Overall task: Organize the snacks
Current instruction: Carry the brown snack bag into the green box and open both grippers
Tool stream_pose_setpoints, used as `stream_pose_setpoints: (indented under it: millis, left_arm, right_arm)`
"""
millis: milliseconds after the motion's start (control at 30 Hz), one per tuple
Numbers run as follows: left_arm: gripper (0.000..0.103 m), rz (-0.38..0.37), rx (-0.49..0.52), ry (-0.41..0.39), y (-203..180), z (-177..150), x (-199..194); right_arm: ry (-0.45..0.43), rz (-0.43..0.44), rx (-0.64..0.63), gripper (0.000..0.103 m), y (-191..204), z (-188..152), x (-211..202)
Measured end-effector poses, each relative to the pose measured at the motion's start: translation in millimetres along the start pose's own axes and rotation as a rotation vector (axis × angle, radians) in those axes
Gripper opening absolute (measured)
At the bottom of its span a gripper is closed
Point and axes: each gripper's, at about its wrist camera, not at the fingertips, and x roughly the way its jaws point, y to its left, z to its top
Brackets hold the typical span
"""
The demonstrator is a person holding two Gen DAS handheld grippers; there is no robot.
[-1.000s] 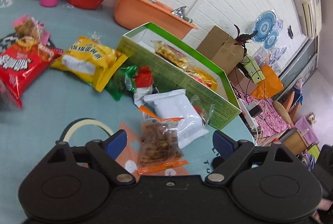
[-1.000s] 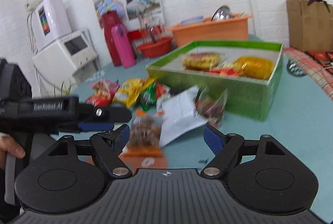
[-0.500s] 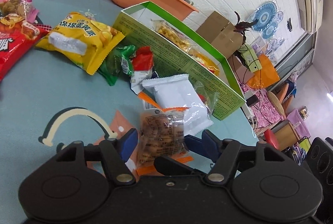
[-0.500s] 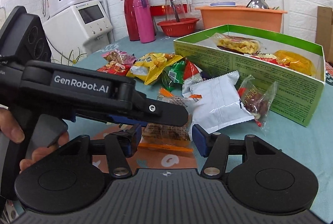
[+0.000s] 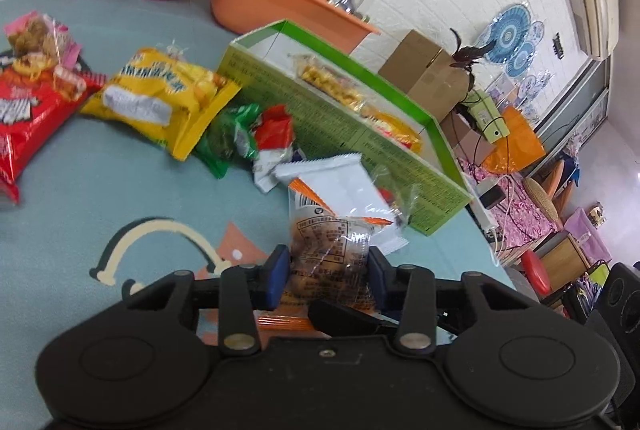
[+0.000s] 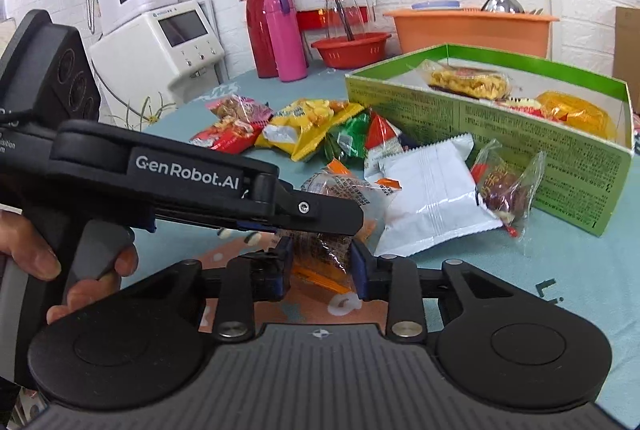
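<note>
A clear snack packet with orange ends, full of brown pieces, lies on the teal tablecloth. My left gripper is closing on it, and its blue pads touch the packet's sides and crumple it. In the right wrist view the same packet sits between the blue pads of my right gripper, which is also closing and pinches it. The left gripper crosses just above the right one. The open green box with several snacks inside stands behind.
A white packet, a clear packet of dark red sweets, green and red packets, a yellow bag and a red bag lie around. An orange basin, a red bowl and flasks stand at the back.
Both grippers have gone from wide open to pinching the clear snack packet. The left gripper now crosses the right wrist view, and the packet is crumpled.
</note>
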Motion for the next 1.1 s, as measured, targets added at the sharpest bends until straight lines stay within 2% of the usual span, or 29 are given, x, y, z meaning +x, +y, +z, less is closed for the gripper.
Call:
stream_pose_setpoints:
  millis: [233, 500, 800, 1100]
  left_arm:
    - [0.054, -0.04, 0.092, -0.055, -36, 21, -4]
    - [0.054, -0.099, 0.182, -0.055, -77, 48, 33]
    - [0.054, -0.148, 0.227, -0.044, -108, 73, 86]
    - [0.055, -0.155, 0.236, -0.01, -111, 93, 137]
  right_arm:
    - [-0.113, -0.041, -0.011, 0.052, -11, 16, -27]
    - [-0.198, -0.128, 0.013, 0.052, -46, 33, -45]
    - [-0.258, -0.202, 0.062, 0.052, -93, 44, -48]
    - [-0.262, -0.226, 0.114, 0.051, -135, 50, -29]
